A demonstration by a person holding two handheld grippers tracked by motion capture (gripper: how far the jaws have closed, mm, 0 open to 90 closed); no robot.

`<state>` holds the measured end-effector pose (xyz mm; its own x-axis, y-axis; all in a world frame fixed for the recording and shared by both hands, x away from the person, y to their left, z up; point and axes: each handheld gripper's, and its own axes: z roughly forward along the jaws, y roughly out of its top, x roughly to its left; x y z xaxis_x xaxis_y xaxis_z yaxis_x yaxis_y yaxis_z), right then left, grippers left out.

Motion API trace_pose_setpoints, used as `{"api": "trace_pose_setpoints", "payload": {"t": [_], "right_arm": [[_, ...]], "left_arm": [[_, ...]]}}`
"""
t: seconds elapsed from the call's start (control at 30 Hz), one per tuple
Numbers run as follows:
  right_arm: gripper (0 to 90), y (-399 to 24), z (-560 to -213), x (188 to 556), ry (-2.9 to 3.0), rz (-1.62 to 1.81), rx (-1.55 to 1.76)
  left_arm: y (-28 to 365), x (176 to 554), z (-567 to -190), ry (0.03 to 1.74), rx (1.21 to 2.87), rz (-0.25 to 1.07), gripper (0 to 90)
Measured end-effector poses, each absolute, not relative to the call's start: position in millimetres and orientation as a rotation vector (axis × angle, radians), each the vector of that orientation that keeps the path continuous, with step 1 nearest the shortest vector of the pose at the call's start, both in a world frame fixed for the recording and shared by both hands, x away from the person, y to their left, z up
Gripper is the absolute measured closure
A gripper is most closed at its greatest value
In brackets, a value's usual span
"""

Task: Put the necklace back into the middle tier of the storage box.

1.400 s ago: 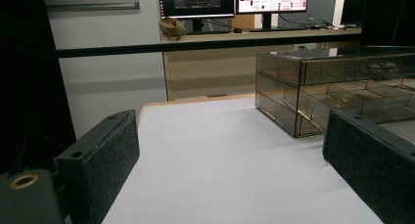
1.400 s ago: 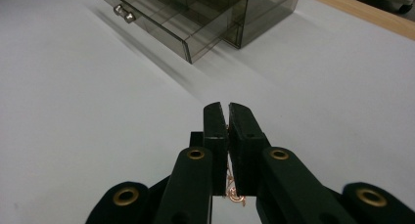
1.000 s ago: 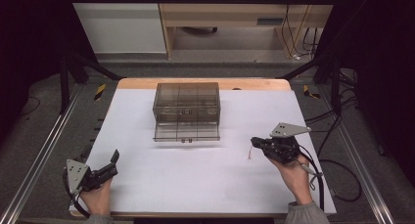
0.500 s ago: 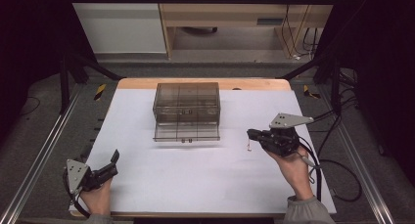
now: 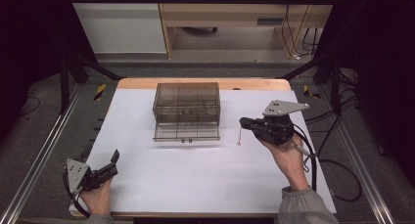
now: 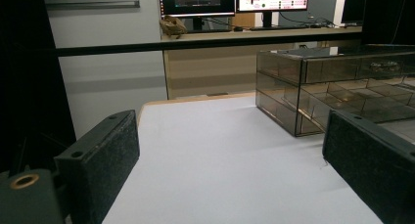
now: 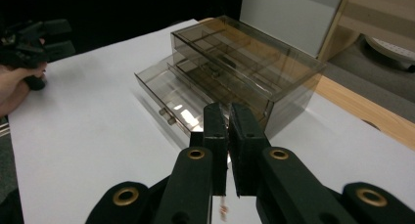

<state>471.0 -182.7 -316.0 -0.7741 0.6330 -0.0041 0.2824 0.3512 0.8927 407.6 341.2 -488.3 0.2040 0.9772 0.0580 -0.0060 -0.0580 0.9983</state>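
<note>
Thin chain (image 5: 239, 134) with a tiny pendant dangles from the right gripper (image 5: 243, 123), jaws pinching its top end; left gripper (image 5: 115, 158) spread wide.

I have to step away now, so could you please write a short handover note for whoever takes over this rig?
Right gripper: shut on a thin dangling chain, held above the white table, right of the drawer box.
Left gripper: open, holding nothing, near the table's front left corner.
Drawer box: smoky transparent plastic, at table centre; its bottom drawer is pulled out.
Done: chain is lifted, drawer is open.
Left, probably: carry the chain over the open drawer, lower it in, release, then push the drawer shut.
</note>
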Motion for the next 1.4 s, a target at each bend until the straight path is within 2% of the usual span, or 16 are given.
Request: {"api": "trace_pose_setpoints", "payload": {"t": [0.77, 1.4], "right_arm": [[86.7, -132.9, -299.6, 505.3, 2.312, 1.388, 0.733], [86.7, -74.2, -308.6, 530.2, 2.342, 1.392, 0.673]], "left_arm": [[341.1, 407.7, -488.3, 1.029, 1.343, 1.097, 6.7], [341.0, 408.0, -488.2, 1.031, 1.344, 1.097, 6.9]]}}
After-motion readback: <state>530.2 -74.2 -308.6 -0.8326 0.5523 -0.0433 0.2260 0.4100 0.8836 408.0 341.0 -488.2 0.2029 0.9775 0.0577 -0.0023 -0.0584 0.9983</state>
